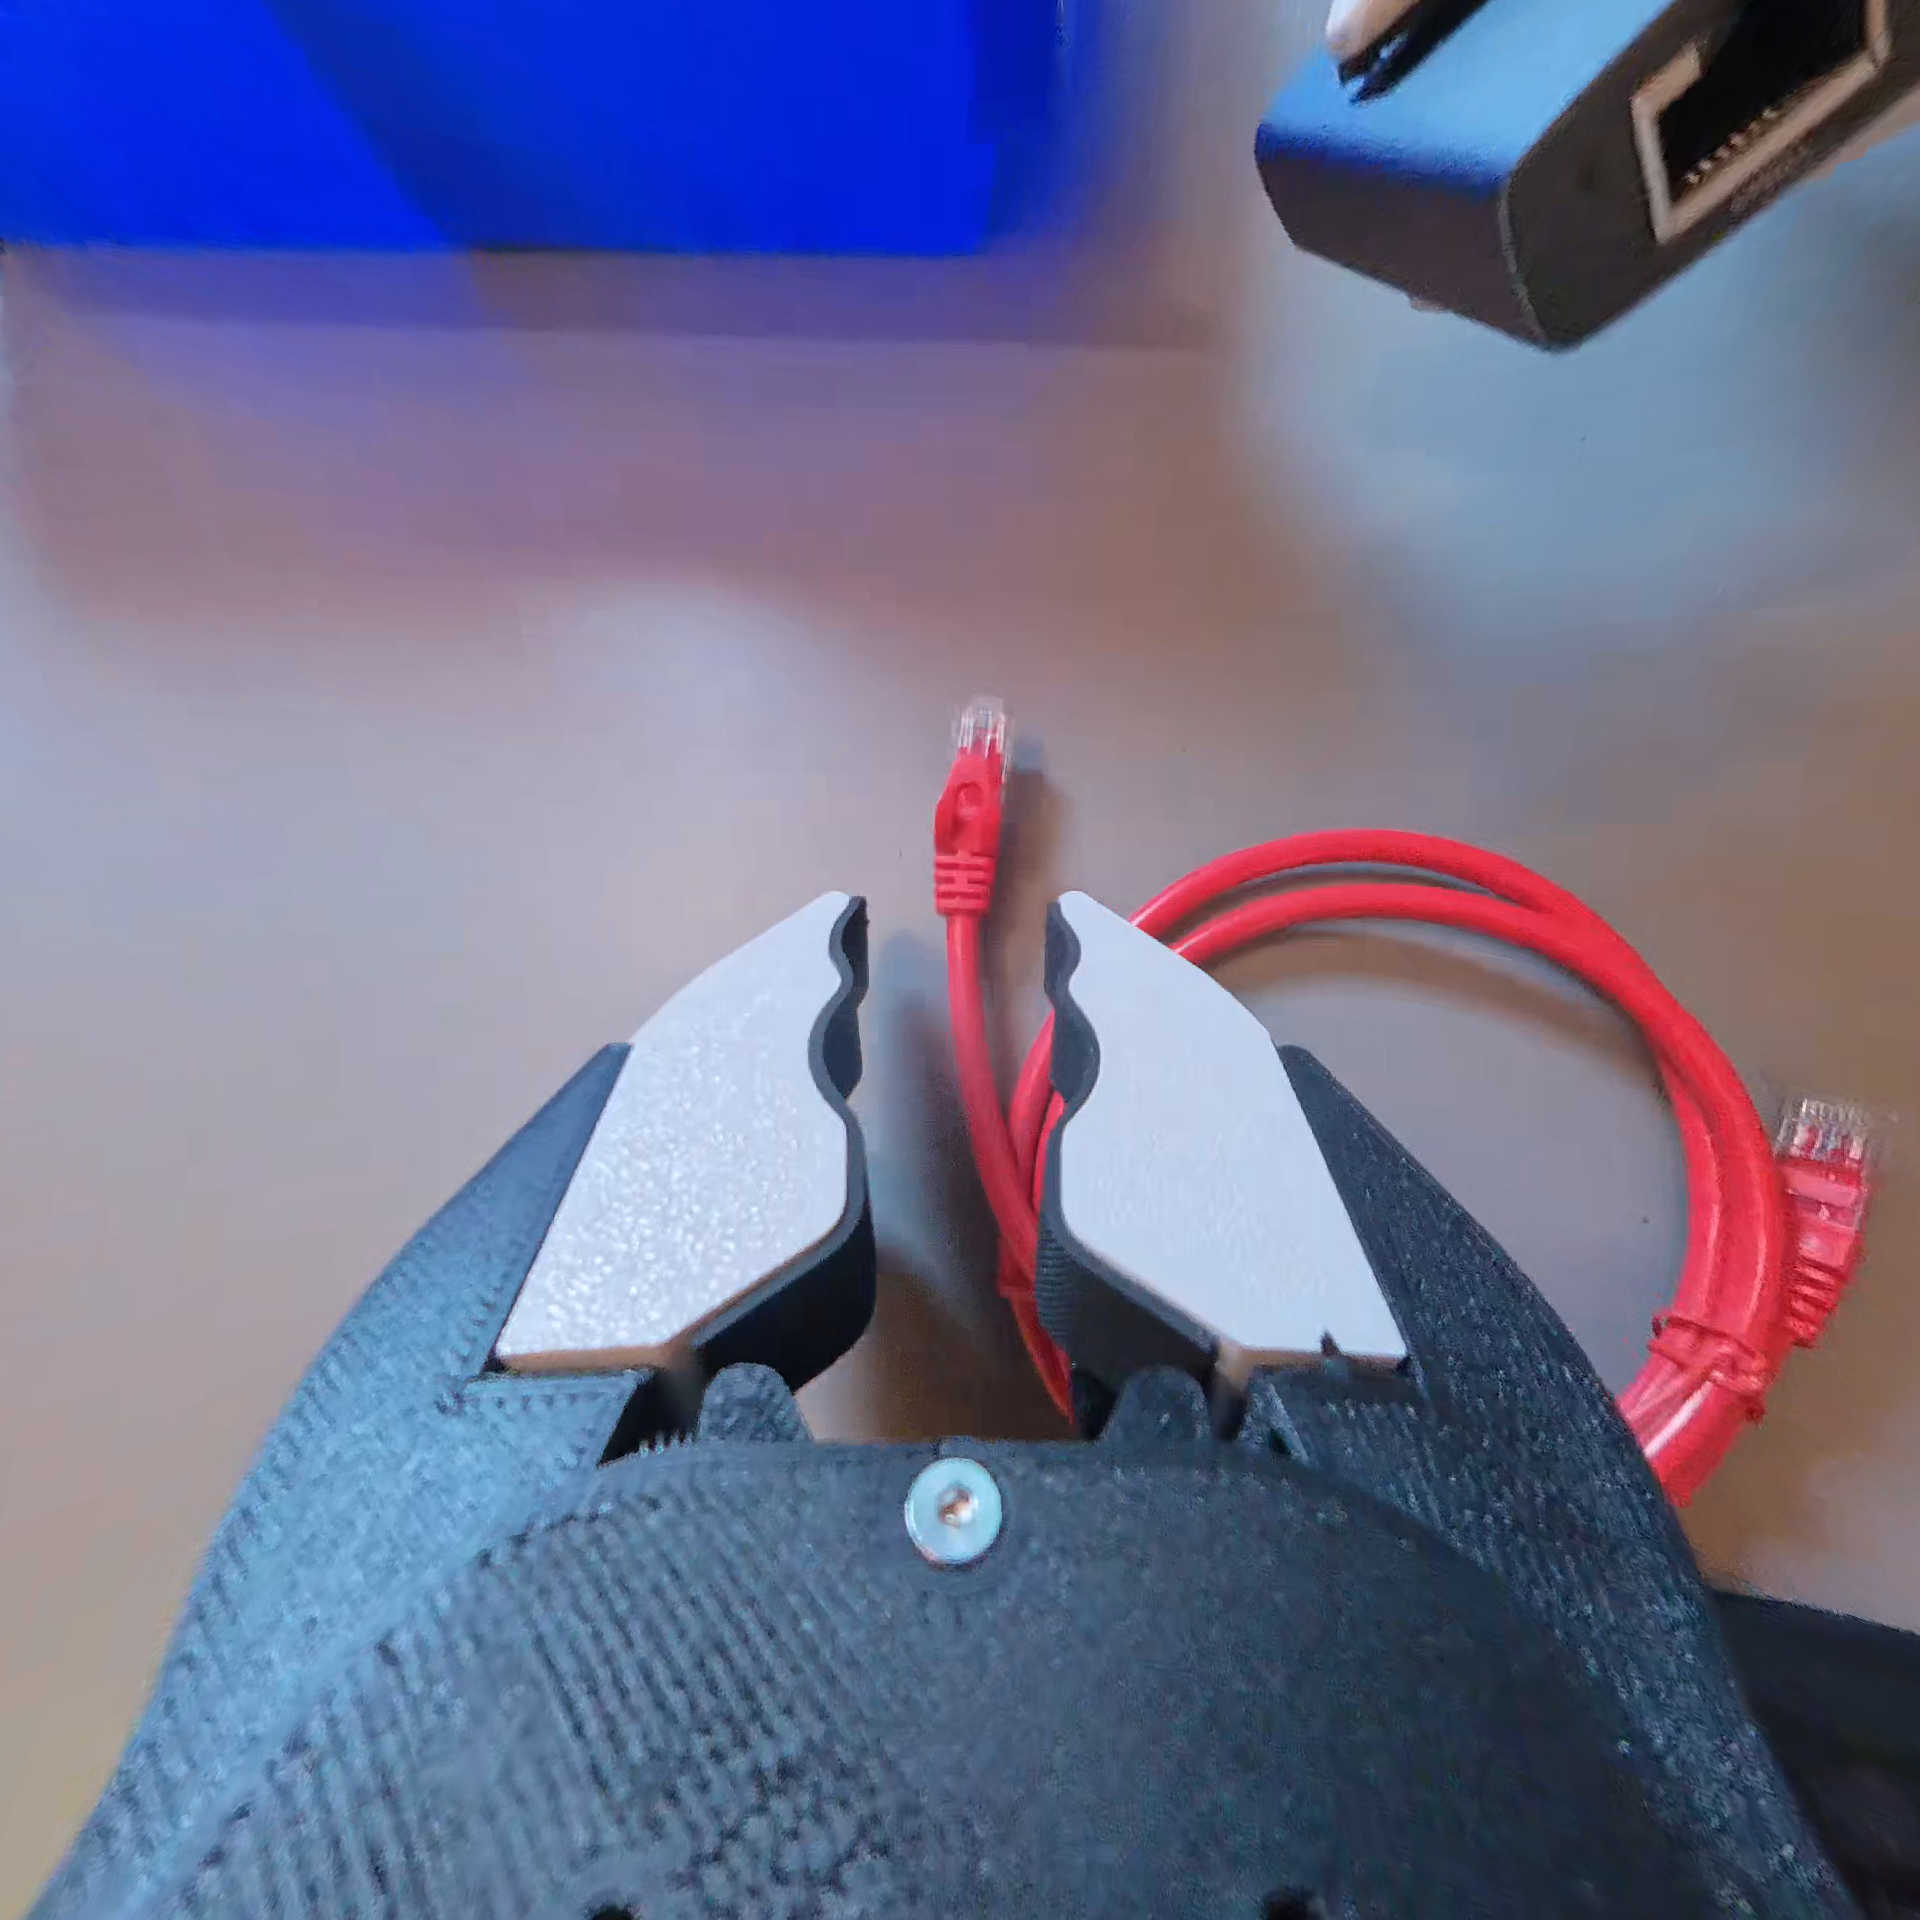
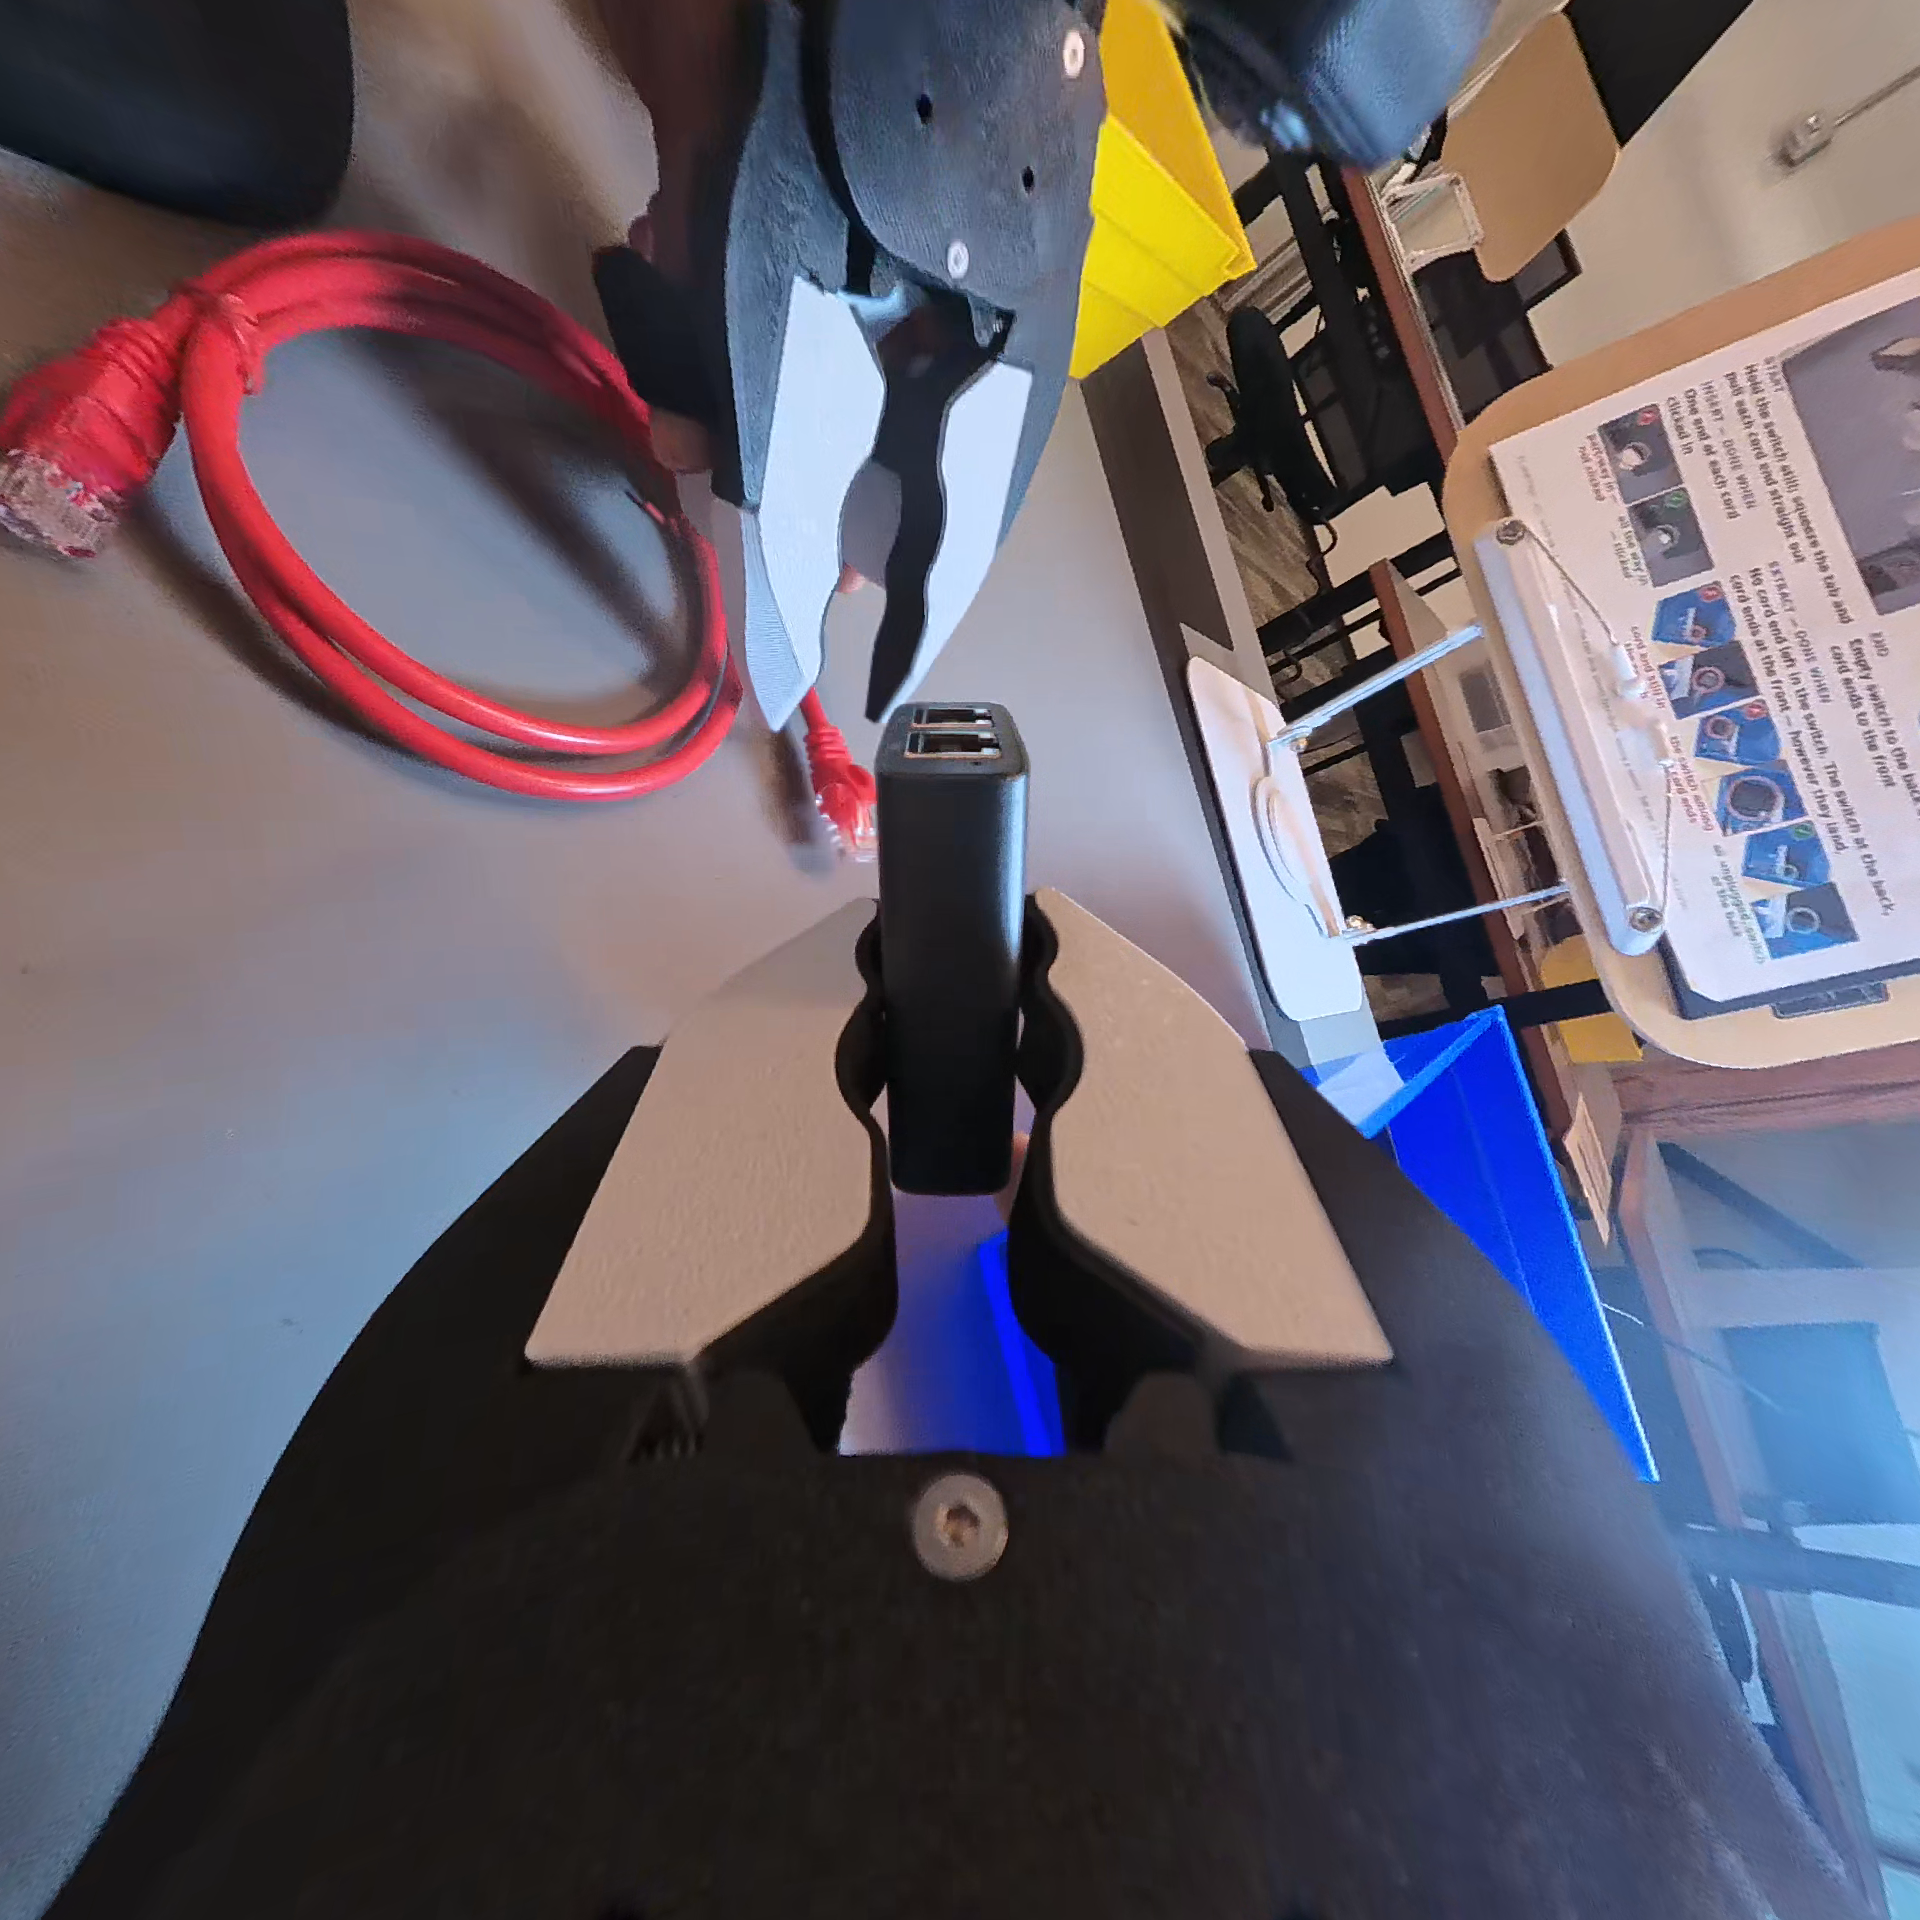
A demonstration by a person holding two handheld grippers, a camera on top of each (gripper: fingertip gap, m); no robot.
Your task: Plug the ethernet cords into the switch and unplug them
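Note:
A coiled red ethernet cord [image 1: 1621,977] lies on the grey table. One plug [image 1: 971,800] points away from me, just past my left gripper [image 1: 956,920], which is open with the cord running between its jaws. The other plug [image 1: 1823,1195] lies at the right by the tied part of the coil. My right gripper [image 2: 948,925] is shut on the black switch [image 2: 948,935], held above the table with its two ports facing away. The switch also shows at the top right of the left wrist view [image 1: 1600,166]. The left gripper [image 2: 831,696] hangs over the cord [image 2: 436,499] in the right wrist view.
A blue bin [image 1: 540,114] stands at the far side of the table; it also shows in the right wrist view [image 2: 1496,1174]. A yellow bin [image 2: 1153,208] sits beyond the left gripper. An instruction sheet on a stand [image 2: 1756,665] and a white stand [image 2: 1278,852] are off the table edge. Spacing between my two grippers at the tips: around 11 centimeters.

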